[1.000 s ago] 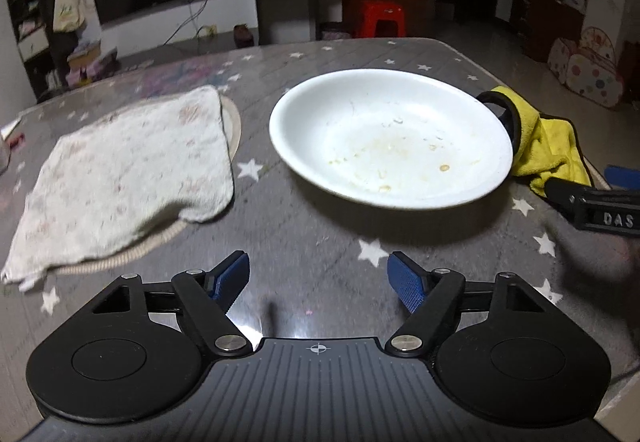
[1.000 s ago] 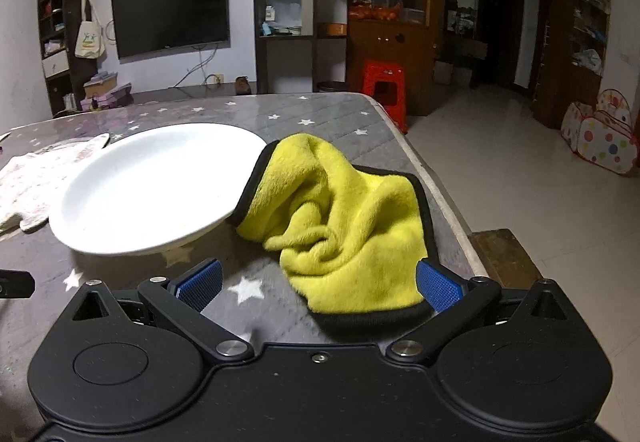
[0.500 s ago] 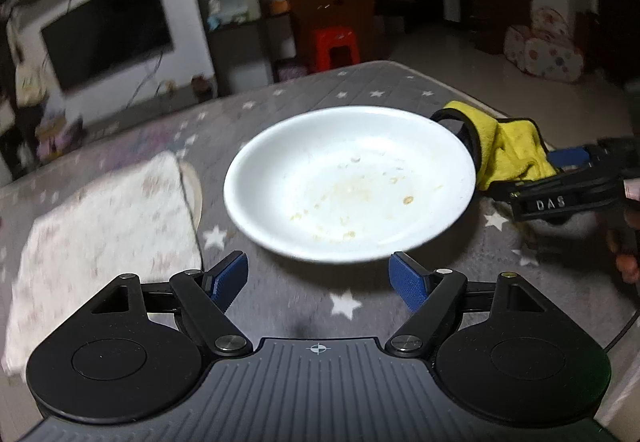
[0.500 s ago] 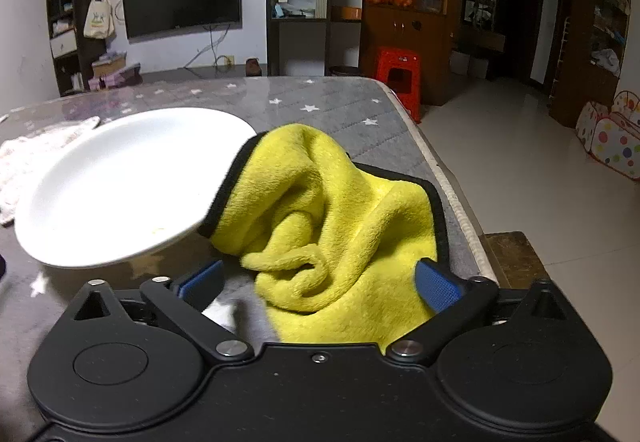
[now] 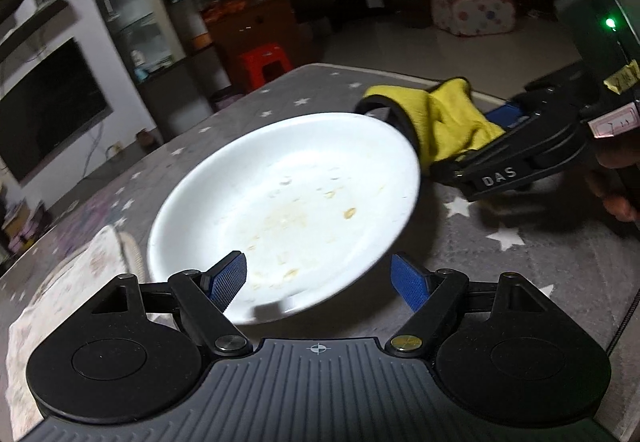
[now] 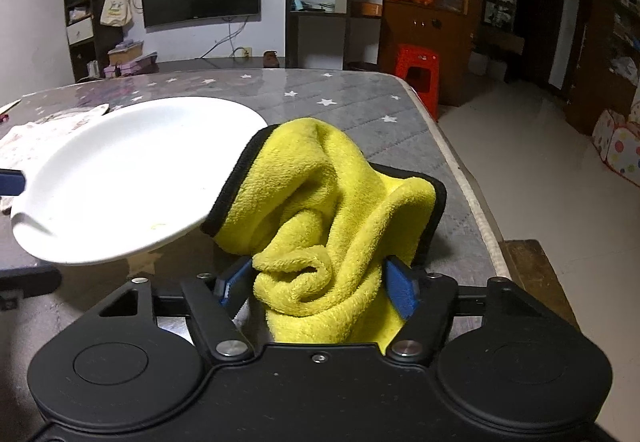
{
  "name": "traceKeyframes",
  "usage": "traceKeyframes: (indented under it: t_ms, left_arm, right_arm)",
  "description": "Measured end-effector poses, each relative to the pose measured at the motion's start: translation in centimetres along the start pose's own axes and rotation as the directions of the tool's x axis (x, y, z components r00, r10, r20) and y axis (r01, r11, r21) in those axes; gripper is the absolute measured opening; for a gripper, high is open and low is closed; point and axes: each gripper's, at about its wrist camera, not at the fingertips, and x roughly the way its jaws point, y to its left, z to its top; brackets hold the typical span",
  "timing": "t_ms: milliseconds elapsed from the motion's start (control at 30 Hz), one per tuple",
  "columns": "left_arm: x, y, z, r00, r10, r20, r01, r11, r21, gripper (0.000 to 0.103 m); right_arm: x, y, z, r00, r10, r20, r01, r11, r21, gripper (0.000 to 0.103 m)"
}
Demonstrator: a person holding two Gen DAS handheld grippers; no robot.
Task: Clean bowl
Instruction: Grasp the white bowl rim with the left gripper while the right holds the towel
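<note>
Dim living room, TV on the far wall, red stool behind; grey star-print tabletop (image 6: 352, 98) carries everything. White bowl (image 5: 288, 202) sits mid-frame in the left wrist view, shallow, with dried food specks across its inside. A pale cloth (image 5: 68, 282) lies at lower left of that frame, beside the bowl.

My left hand-held gripper (image 5: 318, 280) has its fingers apart, nothing clamped; the near rim of the bowl sits directly ahead, partly between the blue pads (image 5: 226, 280). Whether the pads touch the rim I cannot tell.

My right hand-held gripper (image 6: 316, 286) is closing: the yellow cloth (image 6: 320, 202) bunches between its fingers, the right pad against the fabric, the left pad just short of it. So not yet a firm clamp, I judge.

Key relation: in the right wrist view the bowl (image 6: 132, 178) lies to the left of the cloth, its rim touching or overlapping the cloth's black edge. The left hand is nearer the bowl and the right hand nearer the cloth, so I reckon left steadies the rim and right carries the cloth leftward into the bowl.
</note>
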Motion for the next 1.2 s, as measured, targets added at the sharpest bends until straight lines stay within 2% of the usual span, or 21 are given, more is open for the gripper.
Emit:
traceKeyframes:
  t_ms: [233,433,500,533,600,700,767,900,1200]
  left_arm:
    - [1.7,-0.3,0.1,1.0,-0.017,-0.006,0.017,0.999,0.032,0.079]
    - [2.4,-0.1,0.3,0.999,-0.046,0.012,0.045,0.998,0.043,0.069]
    - [2.6,-0.4,0.4,0.999,-0.048,0.025,0.046,0.997,0.069,0.059]
    - [2.7,-0.5,0.5,0.998,-0.052,0.029,0.049,0.996,0.081,0.053]
    - [2.7,-0.8,0.6,0.997,-0.063,0.037,0.059,0.993,0.1,0.049]
    - [2.7,-1.3,0.6,0.996,-0.08,0.044,0.074,0.989,0.124,0.037]
    - [2.6,-1.6,0.6,0.995,-0.094,0.046,0.087,0.987,0.135,0.024]
    - [2.3,-2.0,0.4,0.995,-0.09,0.053,0.08,0.984,0.156,0.022]
    - [1.7,-1.0,0.2,0.991,-0.127,0.046,0.12,0.983,0.137,0.022]
  right_arm:
    - [0.1,-0.6,-0.2,1.0,0.018,0.013,-0.018,1.0,0.018,0.072]
    - [0.2,-0.5,0.2,1.0,0.016,0.009,-0.016,1.0,0.009,0.071]
    - [0.1,-0.5,0.1,1.0,0.019,0.014,-0.019,1.0,0.005,0.06]
    - [0.1,-0.4,0.2,1.0,0.019,0.015,-0.019,1.0,-0.002,0.058]
    - [0.1,-0.4,0.3,1.0,0.02,0.013,-0.02,1.0,0.0,0.054]
    - [0.1,-0.3,0.3,1.0,0.018,0.015,-0.018,1.0,0.0,0.047]
    - [0.1,-0.2,0.4,1.0,0.017,0.014,-0.017,1.0,-0.013,0.043]
    - [-0.2,0.3,0.2,1.0,0.025,0.013,-0.025,0.999,-0.036,0.037]
    - [-1.2,1.5,-0.5,0.998,0.055,0.018,-0.053,0.996,-0.075,0.036]
